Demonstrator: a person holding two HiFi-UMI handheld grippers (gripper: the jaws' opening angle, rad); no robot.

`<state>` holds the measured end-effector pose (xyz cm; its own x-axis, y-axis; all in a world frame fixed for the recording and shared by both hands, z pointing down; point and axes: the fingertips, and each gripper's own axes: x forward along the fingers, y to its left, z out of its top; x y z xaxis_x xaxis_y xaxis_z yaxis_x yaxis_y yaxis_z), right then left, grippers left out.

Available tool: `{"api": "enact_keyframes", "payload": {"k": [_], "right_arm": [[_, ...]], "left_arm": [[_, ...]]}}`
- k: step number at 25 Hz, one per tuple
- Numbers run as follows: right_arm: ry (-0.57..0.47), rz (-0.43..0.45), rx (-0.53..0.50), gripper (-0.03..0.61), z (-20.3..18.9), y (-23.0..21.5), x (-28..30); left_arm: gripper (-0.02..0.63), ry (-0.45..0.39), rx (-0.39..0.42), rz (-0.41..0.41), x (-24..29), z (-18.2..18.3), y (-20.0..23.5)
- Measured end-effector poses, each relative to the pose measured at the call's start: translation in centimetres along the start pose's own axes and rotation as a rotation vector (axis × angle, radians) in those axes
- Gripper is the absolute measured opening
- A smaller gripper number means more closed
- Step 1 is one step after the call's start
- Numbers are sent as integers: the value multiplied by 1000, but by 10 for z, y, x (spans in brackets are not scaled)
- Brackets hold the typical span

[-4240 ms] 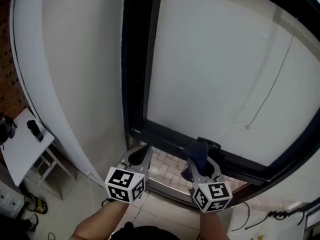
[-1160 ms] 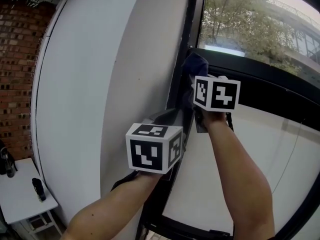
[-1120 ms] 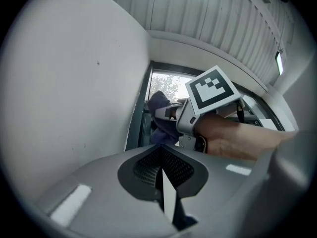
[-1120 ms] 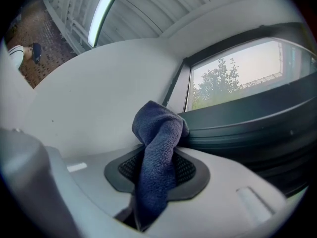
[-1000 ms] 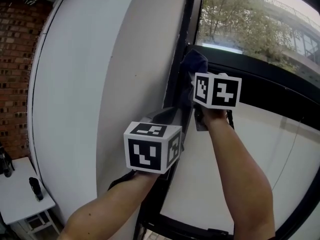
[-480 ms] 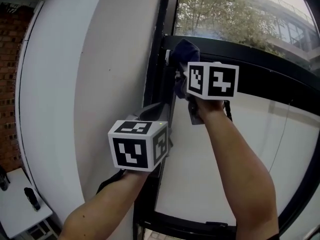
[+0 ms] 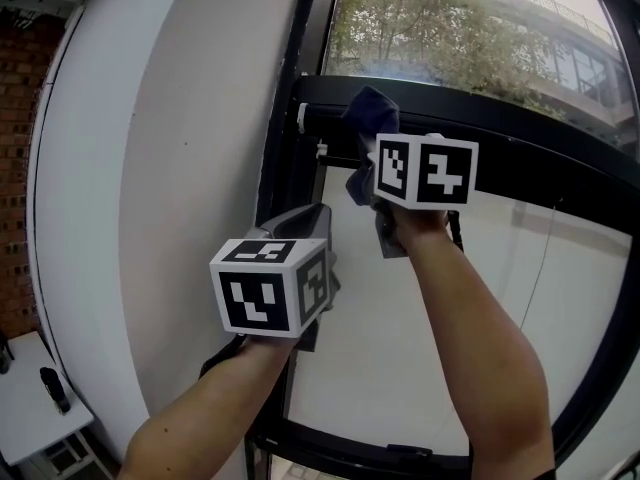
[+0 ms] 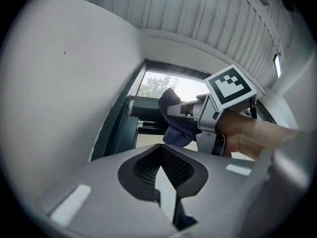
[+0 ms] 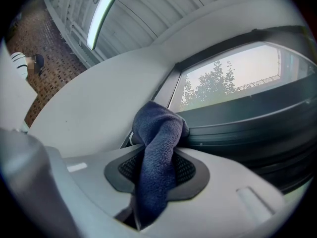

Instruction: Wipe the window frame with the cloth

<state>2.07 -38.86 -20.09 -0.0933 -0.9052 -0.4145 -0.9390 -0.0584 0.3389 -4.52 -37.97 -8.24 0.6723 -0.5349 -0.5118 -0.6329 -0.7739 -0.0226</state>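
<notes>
A dark blue cloth (image 7: 371, 114) is pinched in my right gripper (image 7: 377, 146) and pressed against the black window frame (image 7: 520, 134), on its horizontal bar near the corner with the upright post (image 7: 290, 128). From the right gripper view the cloth (image 9: 157, 148) hangs folded between the shut jaws of that gripper (image 9: 158, 155), its top touching the frame (image 9: 233, 128). My left gripper (image 7: 303, 223) sits lower left, by the post, shut and holding nothing. The left gripper view has its jaws (image 8: 161, 147) closed, with the cloth (image 8: 174, 117) and right gripper (image 8: 194, 111) ahead.
A white wall (image 7: 150, 168) runs along the left of the post. Below the bar is a frosted pane (image 7: 470, 338) with a thin cord (image 7: 541, 258); above it, clear glass shows trees (image 7: 430, 28). A small white table (image 7: 35, 398) stands far down at the left.
Four seconds ago both grippers were low at the window's bottom rail; they have risen to the upper bar. In the last second the cloth slid a little right, away from the corner post.
</notes>
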Motion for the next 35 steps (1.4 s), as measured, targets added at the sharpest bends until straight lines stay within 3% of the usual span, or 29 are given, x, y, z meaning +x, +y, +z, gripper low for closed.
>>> {"api": "enact_keyframes", "payload": {"k": [13,19,23,31,35], "right_arm": [[-9,-8,9,115,3,-50,-44],[-19,-26,11,115,11,-75,-70],[-18,-44,9,117,12,-93,-89],[-13,-83,-1,115,11,-133,-124],[-12,-101,-7,115,12,-152,-142]], "left_arm": [[-6,-5,13,-15,16,2,-56],[-6,-6,-60,-68,22,2,-93],[-6,-10,-19,-77,27,5,-115],[-6,9,-54,-122,40,-4,-157],[-6,1,-28,-143,45,-3,-183]]}}
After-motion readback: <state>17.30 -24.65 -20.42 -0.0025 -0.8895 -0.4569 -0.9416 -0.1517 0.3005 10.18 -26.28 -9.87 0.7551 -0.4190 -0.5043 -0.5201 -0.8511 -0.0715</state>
